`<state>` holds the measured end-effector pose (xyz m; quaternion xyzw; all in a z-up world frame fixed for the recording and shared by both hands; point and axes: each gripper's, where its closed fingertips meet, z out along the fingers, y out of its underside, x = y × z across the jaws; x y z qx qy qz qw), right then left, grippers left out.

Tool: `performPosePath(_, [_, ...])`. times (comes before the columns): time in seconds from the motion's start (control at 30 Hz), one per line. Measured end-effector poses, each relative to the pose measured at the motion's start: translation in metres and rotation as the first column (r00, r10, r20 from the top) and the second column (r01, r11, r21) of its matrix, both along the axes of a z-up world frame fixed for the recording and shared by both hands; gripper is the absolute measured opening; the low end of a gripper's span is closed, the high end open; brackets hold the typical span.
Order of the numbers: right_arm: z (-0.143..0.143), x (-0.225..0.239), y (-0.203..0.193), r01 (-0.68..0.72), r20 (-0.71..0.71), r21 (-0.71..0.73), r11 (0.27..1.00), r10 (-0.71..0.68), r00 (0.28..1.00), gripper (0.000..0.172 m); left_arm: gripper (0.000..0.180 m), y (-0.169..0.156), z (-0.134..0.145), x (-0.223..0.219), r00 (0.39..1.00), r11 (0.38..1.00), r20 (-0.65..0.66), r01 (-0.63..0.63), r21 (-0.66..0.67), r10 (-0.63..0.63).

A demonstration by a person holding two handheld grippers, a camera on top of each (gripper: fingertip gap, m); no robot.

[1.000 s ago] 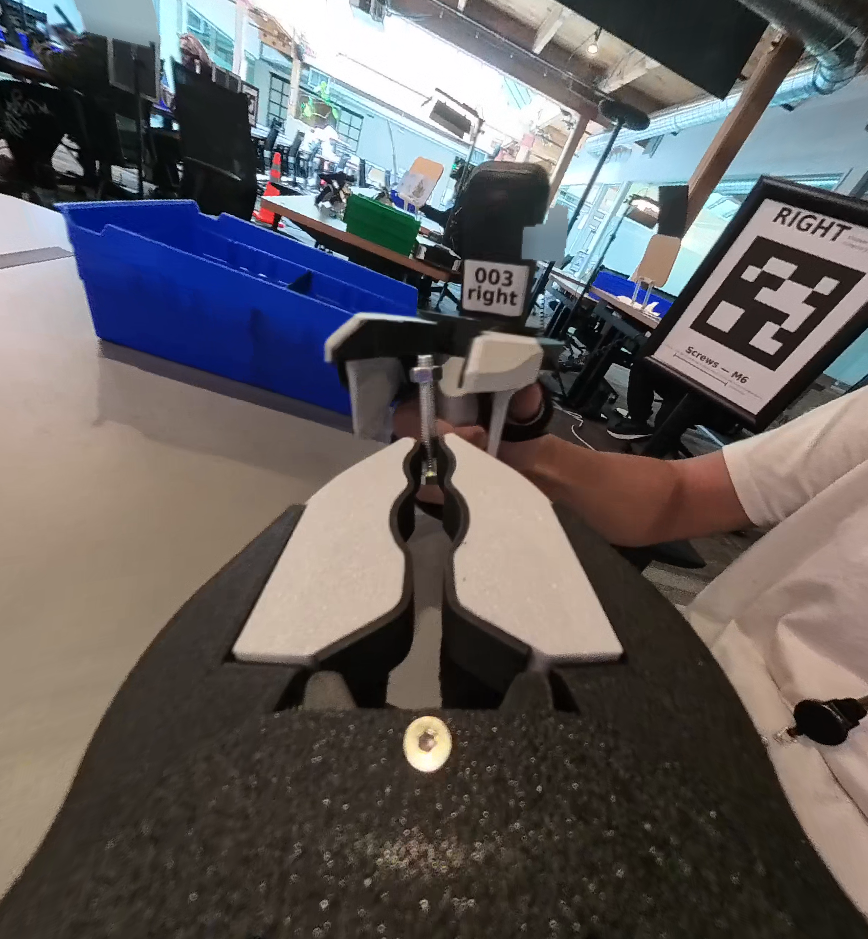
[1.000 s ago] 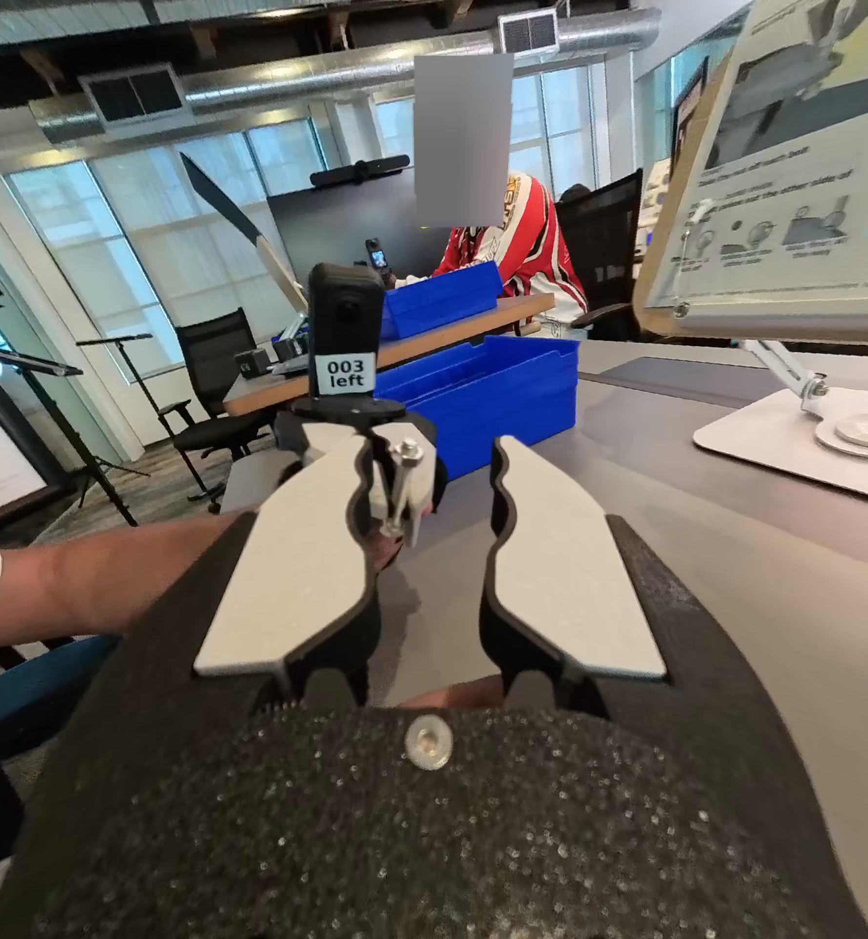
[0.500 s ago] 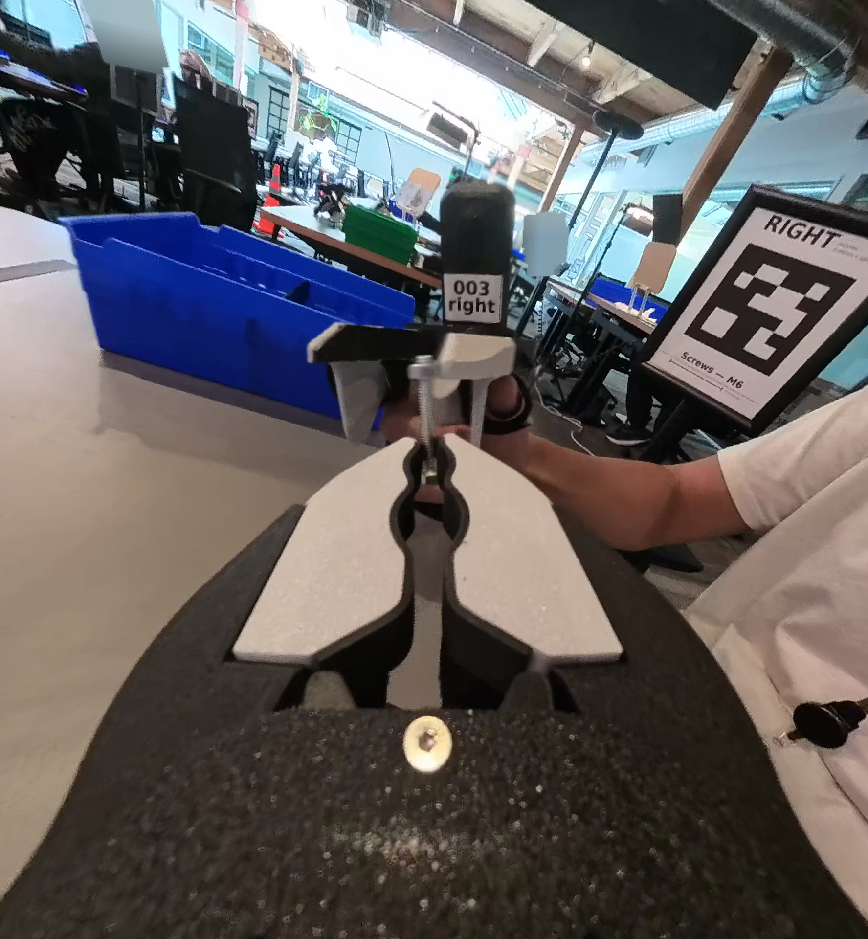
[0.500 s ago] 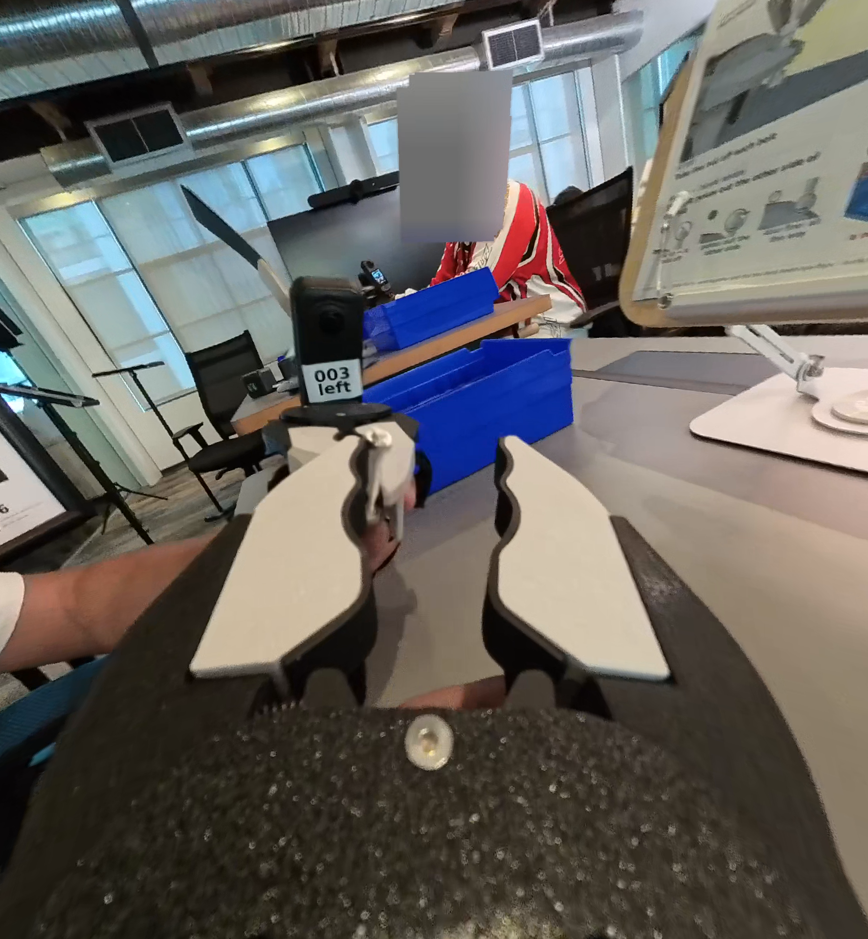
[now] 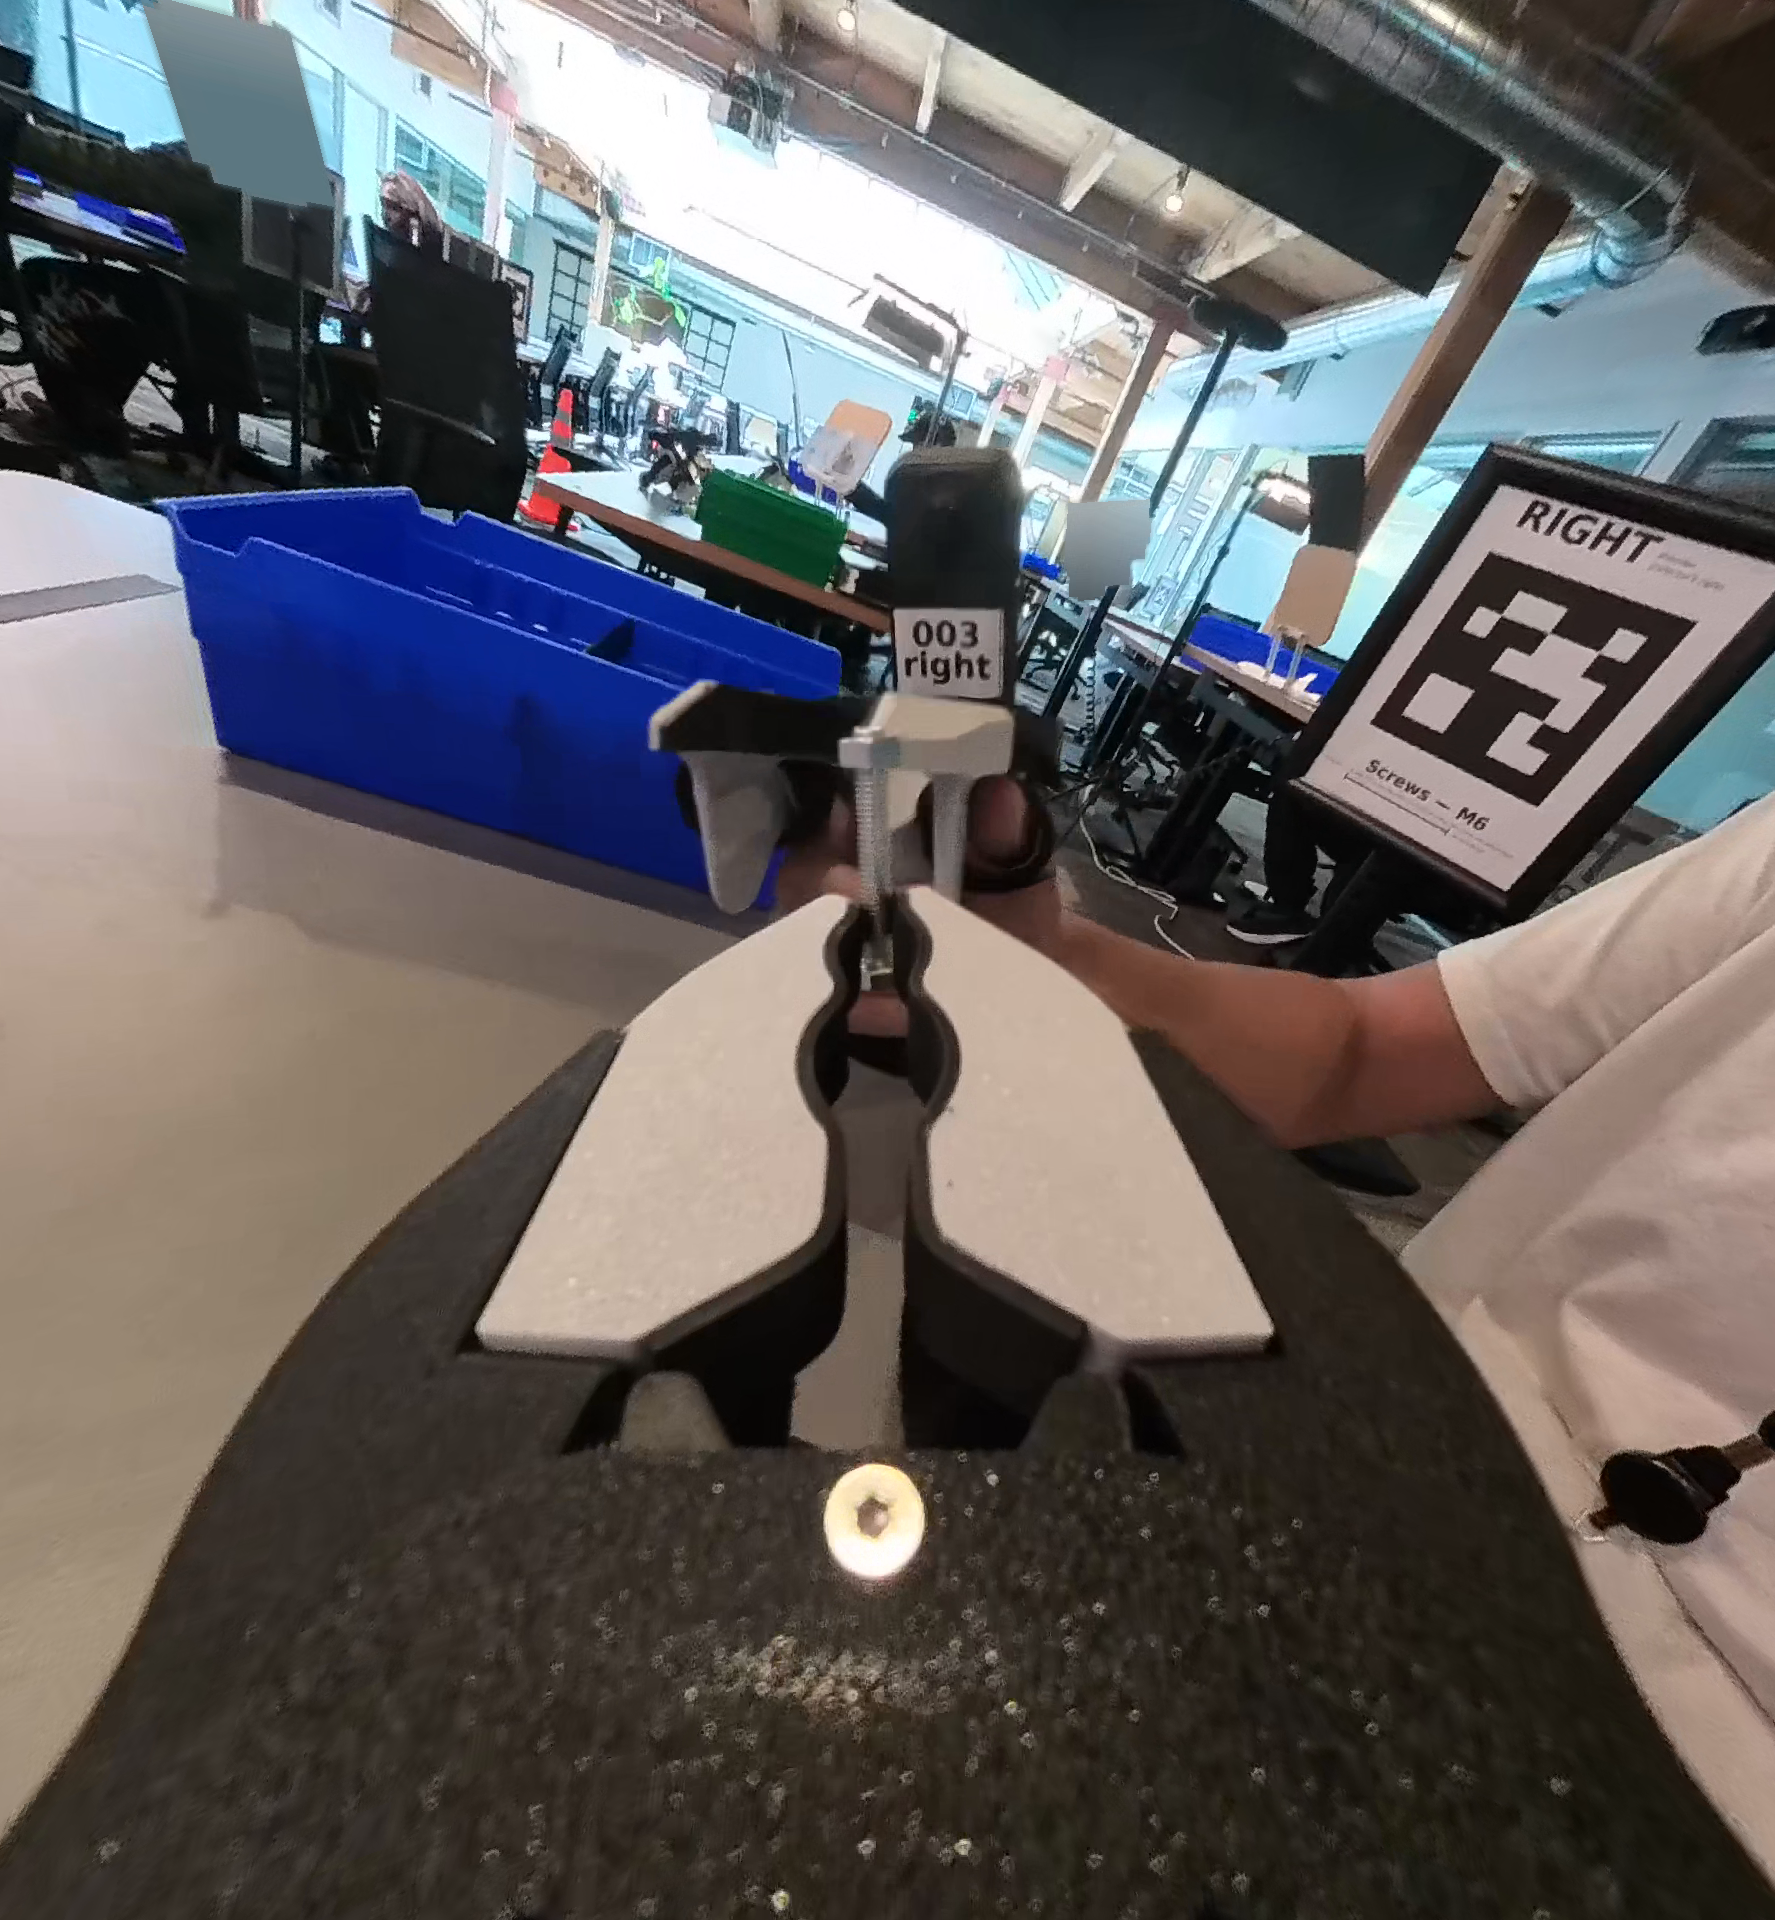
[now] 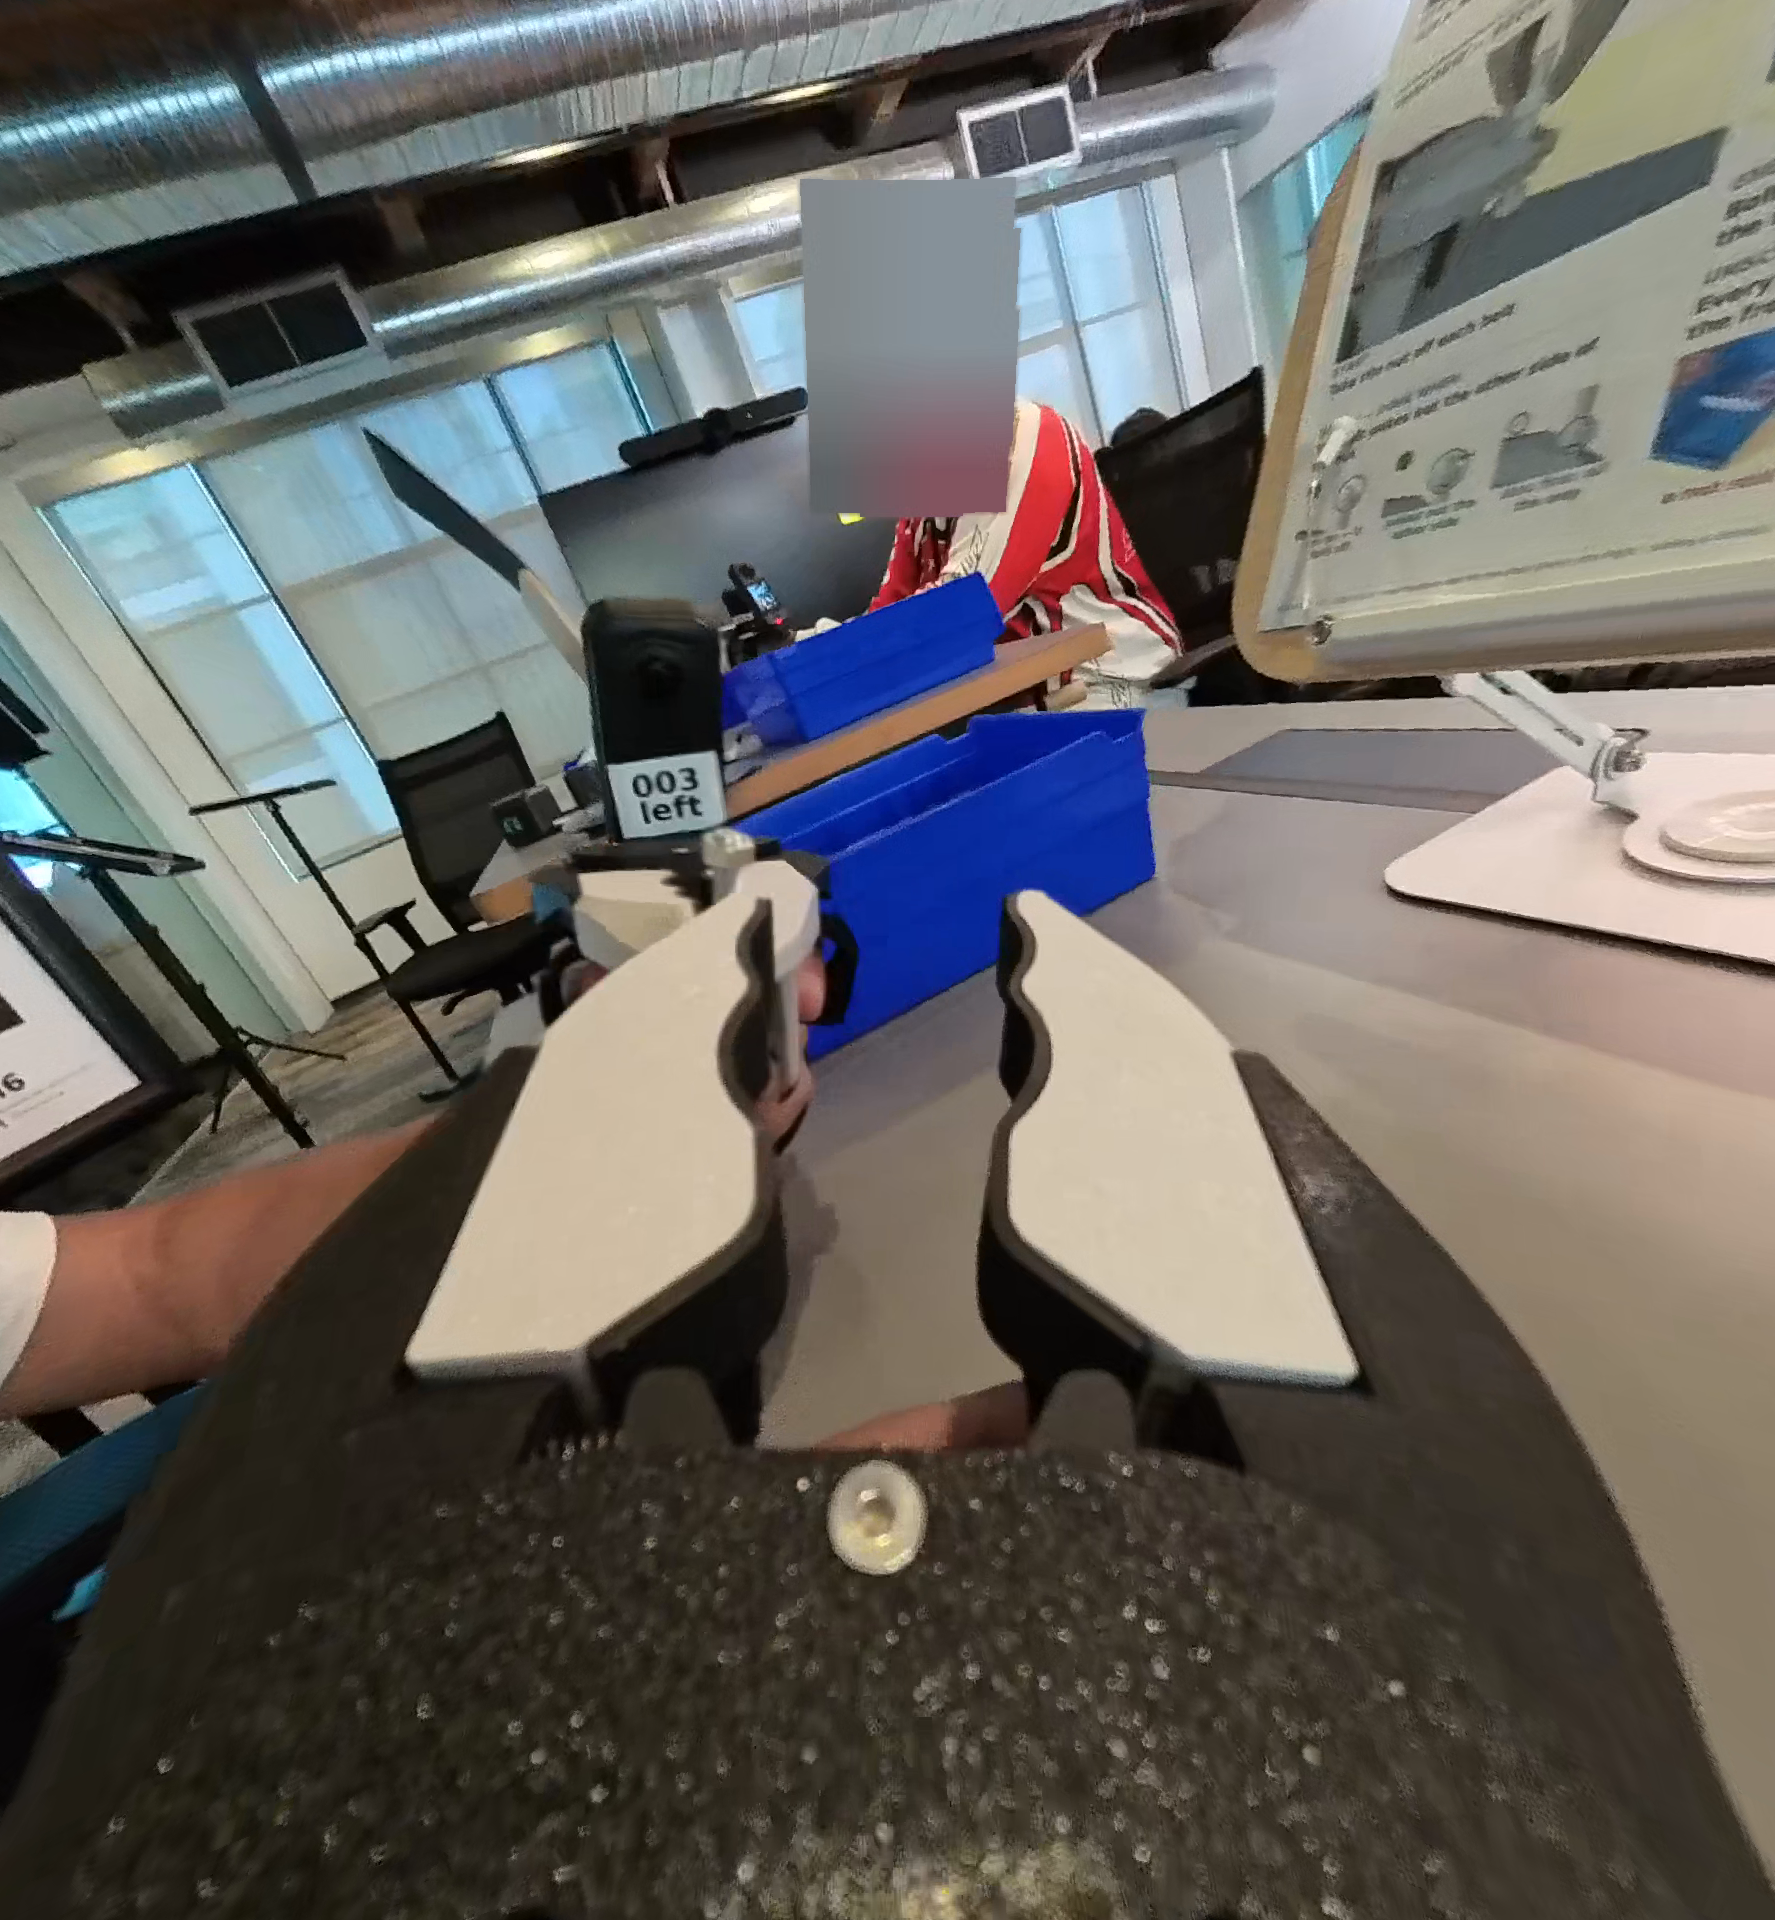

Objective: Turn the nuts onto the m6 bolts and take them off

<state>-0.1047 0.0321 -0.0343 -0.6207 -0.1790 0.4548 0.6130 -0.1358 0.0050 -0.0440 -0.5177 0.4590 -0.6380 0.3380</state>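
**Left tongs pinch the bolt, right tongs spread wide around its top**

Left wrist view: the left tongs (image 5: 878, 940) are nearly closed, pads pinching the lower end of the bolt (image 5: 870, 831) dead centre of the frame. The bolt stands upright with the nut (image 5: 870, 750) at its top end. The right tongs (image 5: 841, 800) sit just behind it, spread wide; one finger is right beside the nut, and I can't tell if it touches. A blue bin (image 5: 467, 665) sits upper left on the grey worktop (image 5: 187, 1039), well apart, with open worktop across the left half. A framed sign (image 5: 1569, 665) stands at the right edge.

Right wrist view: open worktop shows between the spread fingers (image 6: 1122, 1122), and a white stand base (image 6: 1589, 894) is off at the right edge.
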Motion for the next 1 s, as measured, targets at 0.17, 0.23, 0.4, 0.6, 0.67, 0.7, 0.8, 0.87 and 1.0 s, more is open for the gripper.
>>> performPosePath(0.17, [0.005, -0.029, -0.010, -0.055, 0.038, 0.033, 0.998, 0.054, 0.998, 0.043, 0.005, -0.008, -0.011, 0.008, 0.999, 0.999, -0.051, 0.020, 0.032, -0.019])
performPosePath(0.23, [0.003, -0.026, -0.008, -0.047, 0.032, 0.021, 0.999, 0.047, 0.998, 0.042, 0.005, -0.010, -0.009, 0.008, 0.999, 0.999, -0.043, 0.031, 0.030, -0.030])
performPosePath(0.4, [-0.001, -0.003, -0.001, -0.002, 0.003, 0.000, 1.000, 0.002, 1.000, 0.041, 0.004, -0.004, -0.002, 0.002, 1.000, 1.000, -0.013, 0.011, 0.014, -0.010])
performPosePath(0.6, [0.004, -0.029, -0.010, -0.055, 0.043, 0.030, 0.998, 0.053, 0.998, 0.043, 0.005, -0.011, -0.009, 0.008, 0.999, 0.999, -0.041, 0.034, 0.031, -0.032])
performPosePath(0.67, [0.000, -0.020, -0.006, -0.038, 0.031, 0.015, 0.999, 0.038, 0.999, 0.044, 0.005, -0.009, -0.004, 0.006, 0.999, 0.999, -0.019, 0.028, 0.017, -0.028])
performPosePath(0.7, [-0.002, -0.015, -0.005, -0.035, 0.016, 0.002, 0.999, 0.035, 0.999, 0.044, 0.005, -0.006, -0.003, 0.004, 1.000, 1.000, -0.012, 0.021, 0.013, -0.021])
performPosePath(0.8, [-0.001, -0.006, -0.002, -0.018, -0.001, -0.005, 1.000, 0.018, 1.000, 0.041, 0.005, -0.003, 0.001, 0.000, 1.000, 1.000, 0.005, 0.015, 0.001, -0.015])
performPosePath(0.87, [0.004, -0.014, -0.006, -0.036, 0.008, 0.013, 0.999, 0.036, 0.999, 0.041, 0.005, -0.005, -0.003, 0.003, 1.000, 1.000, -0.016, 0.020, 0.013, -0.020])
performPosePath(1.0, [0.009, -0.027, -0.011, -0.054, 0.032, 0.034, 0.998, 0.053, 0.998, 0.042, 0.005, -0.012, -0.009, 0.008, 0.998, 0.999, -0.043, 0.038, 0.034, -0.037])
